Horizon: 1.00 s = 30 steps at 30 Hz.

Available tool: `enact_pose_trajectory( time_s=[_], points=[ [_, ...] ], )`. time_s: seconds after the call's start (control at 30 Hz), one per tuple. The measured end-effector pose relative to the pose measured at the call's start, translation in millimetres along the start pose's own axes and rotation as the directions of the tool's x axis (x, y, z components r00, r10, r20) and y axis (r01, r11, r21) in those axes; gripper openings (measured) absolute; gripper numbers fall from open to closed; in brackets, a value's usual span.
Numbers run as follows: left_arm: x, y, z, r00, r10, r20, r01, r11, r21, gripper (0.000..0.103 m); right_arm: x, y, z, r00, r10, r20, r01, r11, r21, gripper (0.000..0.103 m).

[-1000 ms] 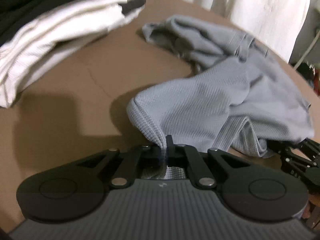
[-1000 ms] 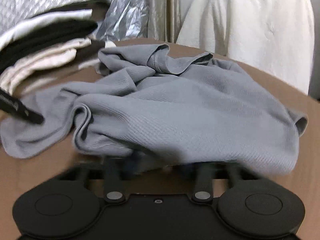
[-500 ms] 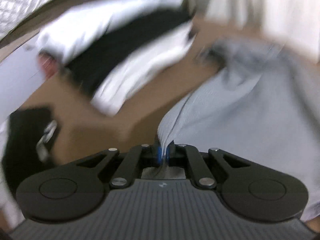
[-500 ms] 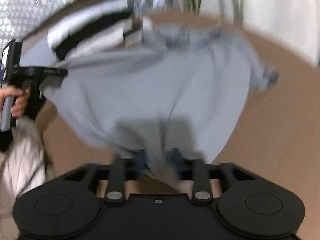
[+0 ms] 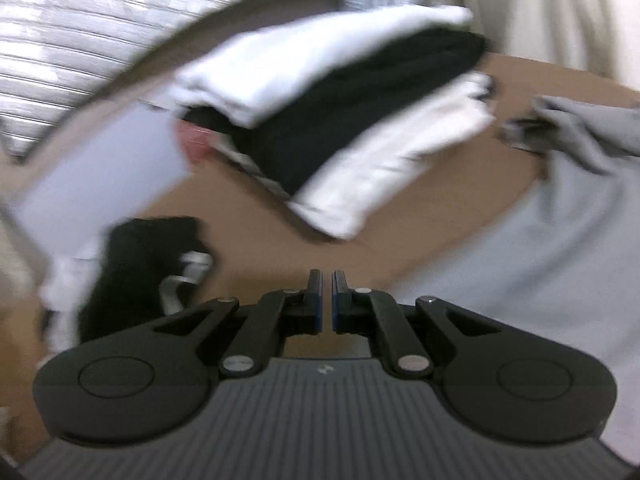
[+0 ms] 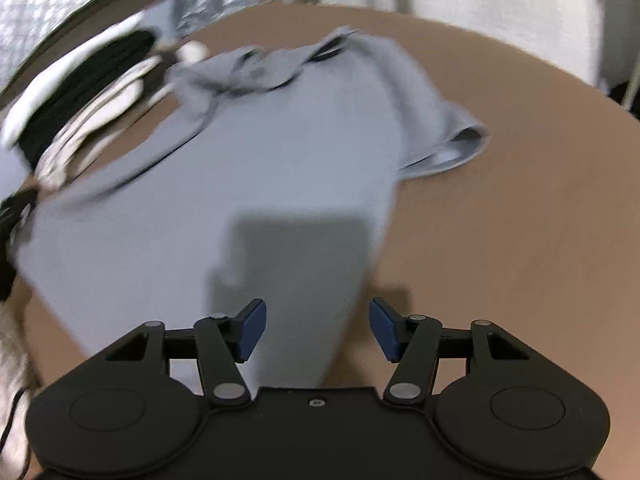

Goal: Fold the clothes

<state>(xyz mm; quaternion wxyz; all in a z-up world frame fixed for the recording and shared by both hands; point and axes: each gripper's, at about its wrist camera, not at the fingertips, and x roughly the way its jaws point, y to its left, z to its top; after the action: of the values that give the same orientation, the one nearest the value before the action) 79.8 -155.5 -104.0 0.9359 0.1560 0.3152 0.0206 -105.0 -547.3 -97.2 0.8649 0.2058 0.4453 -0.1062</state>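
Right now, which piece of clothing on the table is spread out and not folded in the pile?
The grey shirt. It lies loose and open on the brown table, while the white and black garments sit folded in a stack beside it.

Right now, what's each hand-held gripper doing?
Left hand-held gripper: shut, holding nothing.
Right hand-held gripper: jaws opening, empty, above the grey shirt.

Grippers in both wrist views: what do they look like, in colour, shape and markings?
Both share one build: matte black, two round lobes, scissor linkage arms with silver pivot pins, blue pads. The left gripper has a grey ribbed centre panel with a small pale mark; the right gripper has a plain black centre with one small screw.
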Motion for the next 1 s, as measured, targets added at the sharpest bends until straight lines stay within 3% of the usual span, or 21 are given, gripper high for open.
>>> enact_pose_trajectory(
  time_s=[0.07, 0.13, 0.2, 0.3, 0.37, 0.4, 0.43, 0.53, 0.6, 0.63, 0.67, 0.7, 0.73, 0.8, 0.87, 0.9, 0.93, 1.0],
  points=[
    [5.0, 12.6, 3.7, 1.0, -0.01, 0.007, 0.011, 0.999, -0.05, 0.006, 5.6, -21.5, 9.0, 0.999, 0.011, 0.04, -0.013, 0.998, 0.054, 0.063],
    [12.8, 16.9, 8.3, 0.992, -0.124, -0.006, 0.124, 0.99, -0.07, 0.006, 9.2, -45.3, 18.1, 0.99, 0.072, 0.12, -0.088, 0.987, 0.131, 0.063],
    [17.9, 0.7, 11.8, 0.968, -0.248, -0.045, 0.246, 0.968, -0.057, 0.006, 14.6, -66.2, 31.2, 0.983, 0.054, 0.174, -0.089, 0.976, 0.2, 0.063],
    [20.3, -39.6, 28.0, 0.914, -0.399, -0.067, 0.4, 0.916, 0.0, 0.023, 33.9, -83.0, 56.6, 0.986, -0.026, 0.164, -0.012, 0.974, 0.224, 0.068],
    [21.9, -69.4, 45.6, 0.881, -0.472, -0.037, 0.473, 0.879, 0.056, 0.061, 52.1, -90.5, 74.4, 0.981, -0.096, 0.168, 0.059, 0.976, 0.209, 0.074],
    [28.5, -83.0, 55.7, 0.854, -0.52, -0.024, 0.52, 0.85, 0.079, 0.071, 61.9, -95.3, 81.9, 0.976, -0.127, 0.175, 0.089, 0.973, 0.213, 0.081],
    [40.5, -93.9, 65.3, 0.812, -0.583, -0.03, 0.583, 0.808, 0.082, 0.082, 72.5, -102.0, 86.0, 0.971, -0.148, 0.186, 0.1, 0.964, 0.245, 0.092],
    [62.9, -138.0, 90.7, 0.771, -0.628, -0.104, 0.632, 0.775, 0.004, 0.081, 106.5, -118.4, 84.3, 0.966, -0.121, 0.227, 0.026, 0.924, 0.382, 0.095],
    [69.7, -157.1, 109.2, 0.732, -0.678, -0.062, 0.678, 0.734, -0.037, 0.082, 121.2, -110.2, 79.7, 0.951, -0.116, 0.286, 0.009, 0.936, 0.352, 0.091],
    [72.1, -166.2, 117.6, 0.714, -0.7, -0.033, 0.699, 0.714, -0.037, 0.082, 126.3, -98.8, 82.8, 0.949, -0.13, 0.286, 0.051, 0.963, 0.266, 0.071],
    [76.0, -179.9, 125.4, 0.72, -0.693, -0.03, 0.693, 0.721, -0.031, 0.083, 130.1, -86.9, 87.5, 0.95, -0.146, 0.276, 0.102, 0.981, 0.168, 0.046],
    [79.9, -193.6, 133.3, 0.726, -0.687, -0.028, 0.686, 0.727, -0.026, 0.083, 131.5, -79.0, 91.8, 0.951, -0.14, 0.277, 0.115, 0.988, 0.104, 0.032],
    [84.5, -207.3, 140.8, 0.733, -0.68, -0.028, 0.679, 0.734, -0.019, 0.083, 131.6, -75.4, 96.0, 0.953, -0.108, 0.284, 0.091, 0.993, 0.071, 0.006],
    [107.7, -237.2, 151.1, 0.755, -0.649, -0.088, 0.653, 0.757, 0.018, 0.081, 125.0, -75.4, 103.1, 0.945, -0.073, 0.317, 0.054, 0.996, 0.069, 0.006],
    [126.9, -261.4, 161.0, 0.786, -0.606, -0.122, 0.617, 0.782, 0.092, 0.009, 109.4, -79.3, 107.8, 0.921, -0.107, 0.376, 0.088, 0.994, 0.067, 0.006],
    [134.1, -270.7, 165.8, 0.806, -0.579, -0.123, 0.592, 0.793, 0.143, 0.007, 99.2, -80.8, 110.5, 0.906, -0.137, 0.4, 0.12, 0.991, 0.066, 0.006],
    [132.7, -274.5, 170.4, 0.826, -0.559, -0.077, 0.563, 0.806, 0.182, 0.007, 86.2, -83.1, 114.1, 0.888, -0.169, 0.427, 0.158, 0.986, 0.06, 0.006],
    [120.9, -278.5, 187.4, 0.85, -0.526, 0.032, 0.501, 0.825, 0.26, 0.007, 54.7, -92.3, 122.4, 0.838, -0.233, 0.493, 0.242, 0.969, 0.048, 0.005]
  ],
)
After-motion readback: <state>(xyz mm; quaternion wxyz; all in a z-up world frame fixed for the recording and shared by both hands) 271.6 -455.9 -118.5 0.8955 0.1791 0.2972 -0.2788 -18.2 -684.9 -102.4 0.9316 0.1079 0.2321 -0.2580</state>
